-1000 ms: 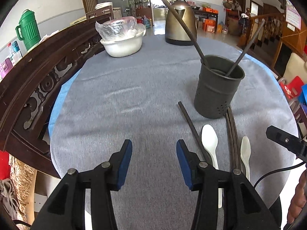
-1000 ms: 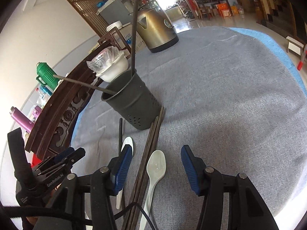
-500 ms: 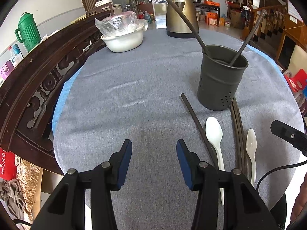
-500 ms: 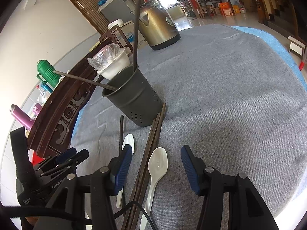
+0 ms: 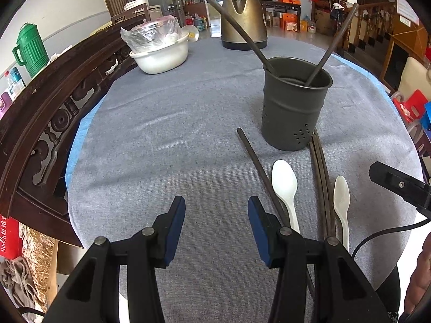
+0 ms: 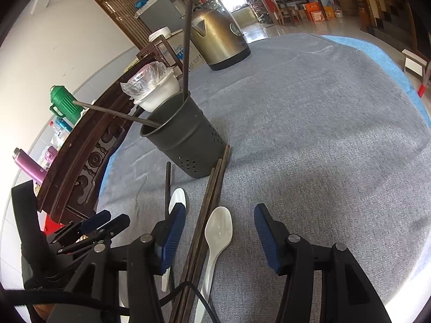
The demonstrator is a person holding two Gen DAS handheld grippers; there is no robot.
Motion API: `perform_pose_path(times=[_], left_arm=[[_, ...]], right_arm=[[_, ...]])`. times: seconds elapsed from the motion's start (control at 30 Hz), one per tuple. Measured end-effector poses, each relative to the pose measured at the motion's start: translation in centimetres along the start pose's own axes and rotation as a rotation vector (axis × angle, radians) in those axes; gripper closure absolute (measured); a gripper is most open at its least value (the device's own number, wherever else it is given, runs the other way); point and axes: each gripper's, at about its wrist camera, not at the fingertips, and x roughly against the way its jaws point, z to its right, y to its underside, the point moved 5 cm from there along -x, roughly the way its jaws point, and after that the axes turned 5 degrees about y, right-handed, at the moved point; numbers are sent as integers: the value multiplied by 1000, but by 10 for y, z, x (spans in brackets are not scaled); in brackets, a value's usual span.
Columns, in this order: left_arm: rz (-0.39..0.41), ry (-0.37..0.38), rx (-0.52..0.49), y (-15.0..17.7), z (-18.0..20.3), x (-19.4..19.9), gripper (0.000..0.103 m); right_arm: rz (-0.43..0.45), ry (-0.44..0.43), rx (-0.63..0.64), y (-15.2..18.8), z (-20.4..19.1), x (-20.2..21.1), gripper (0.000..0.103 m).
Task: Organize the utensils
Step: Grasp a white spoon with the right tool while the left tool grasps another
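Little had changed: both the left gripper and right gripper hovered released and empty; chopsticks and spoons awaited the holder.

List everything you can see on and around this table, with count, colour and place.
utensil holder: one, dark grey, on the table right of centre
chopsticks in holder: two, dark, leaning out
chopsticks on cloth: one single left of the spoons, a bundle between them, dark brown
spoons: two, white, lying in front of the holder
kettle: one, bronze, far edge
bowl: one, white, holding plastic-wrapped item, far left
tablecloth: one, grey
chair back: one, dark carved wood, left
jug: one, green, beyond chair
left gripper: black, blue pads, open
right gripper: same, open above a spoon
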Motion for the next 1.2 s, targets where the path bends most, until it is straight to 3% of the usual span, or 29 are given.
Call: perform_pose_path(times=[0.4, 0.67, 0.97, 1.03, 1.07, 1.2], left_arm=[[-11, 5, 9, 0, -1, -8, 54], [-19, 34, 75, 3, -21, -19, 53], [15, 151, 59, -12, -14, -16, 53], [9, 172, 48, -15, -11, -20, 53], [3, 186, 43, -17, -9, -23, 53], [-23, 235, 18, -24, 3, -32, 53]], right_arm=[[-57, -21, 18, 7, -8, -13, 46], [-98, -11, 38, 14, -14, -28, 46], [-133, 80, 101, 20, -21, -52, 46], [-121, 112, 155, 22, -26, -54, 55], [-117, 136, 182, 23, -26, -56, 68], [-100, 151, 197, 22, -21, -54, 89]])
